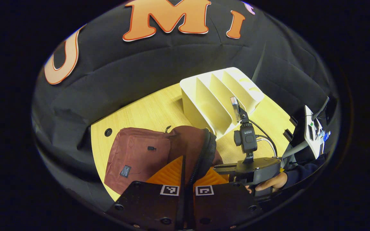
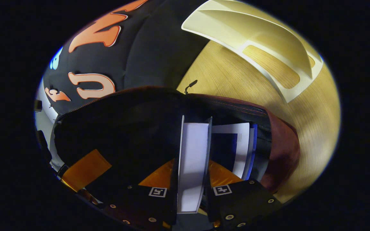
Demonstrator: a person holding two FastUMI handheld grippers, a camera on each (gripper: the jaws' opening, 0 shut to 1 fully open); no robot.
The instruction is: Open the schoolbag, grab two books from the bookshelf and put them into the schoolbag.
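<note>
The maroon schoolbag (image 1: 136,157) lies on the wooden table, its zipped mouth pulled open. My left gripper (image 1: 185,171) is shut on the bag's zipper rim (image 1: 204,154) and holds it up. My right gripper (image 1: 228,167), held by a hand (image 1: 271,182), reaches into the mouth from the right. In the right gripper view, that right gripper (image 2: 196,120) is shut on a white book (image 2: 193,154) standing inside the dark opening. A second book (image 2: 236,146) with a blue and white cover lies inside the bag beside it. The white bookshelf (image 1: 220,96) stands behind the bag with bare slots.
The wooden table (image 1: 146,112) runs to the booth's black cloth wall at the back and left. The bookshelf (image 2: 268,48) lies close beyond the bag's rim in the right gripper view. A dark sleeve and white equipment (image 1: 313,134) sit at the right edge.
</note>
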